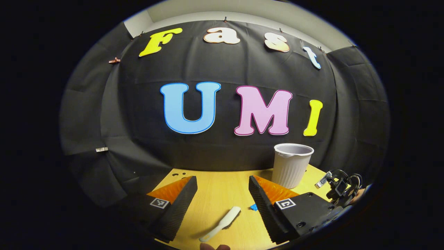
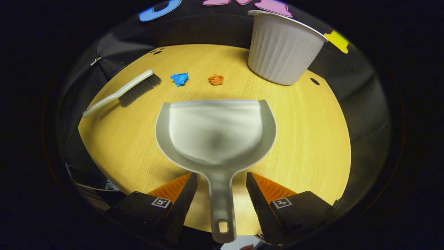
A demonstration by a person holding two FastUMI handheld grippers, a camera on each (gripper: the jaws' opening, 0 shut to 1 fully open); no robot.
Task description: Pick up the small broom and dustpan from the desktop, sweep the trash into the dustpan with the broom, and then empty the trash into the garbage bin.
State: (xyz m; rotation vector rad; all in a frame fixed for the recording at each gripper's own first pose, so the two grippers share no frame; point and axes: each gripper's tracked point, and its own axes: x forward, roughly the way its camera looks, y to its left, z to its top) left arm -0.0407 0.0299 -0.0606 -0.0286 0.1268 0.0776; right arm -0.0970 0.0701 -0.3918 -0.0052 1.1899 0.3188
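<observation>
While both tools lie untouched on the yellow wood-grain desk (image 2: 312, 139), nothing is yet gripped.

Item 1: grey plastic dustpan (image 2: 215, 132), flat on the desk, mouth toward the litter, handle toward the right gripper (image 2: 222, 194). Its jaws stand open on either side of the handle, not pressing it; judged a pre-grasp alignment, since closing there would take the handle along its length.

Item 2: small white-handled broom with dark bristles (image 2: 121, 92), lying at the desk's left in the right gripper view, bristles toward the litter. In the left gripper view its white handle (image 1: 222, 222) lies between and ahead of the left gripper (image 1: 222, 205), whose jaws are open and clear of it; judged an approach for pickup.

Item 3: crumpled blue paper scrap (image 2: 179, 78) and crumpled orange paper scrap (image 2: 215, 79), near each other, just beyond the dustpan's lip, placed so a short sweep reaches the pan.

Item 4: white ribbed plastic garbage bin (image 2: 282, 48), upright at the desk's far right, mouth open, near enough for tipping.

Progress, as judged: first step, pickup, not yet done.
</observation>
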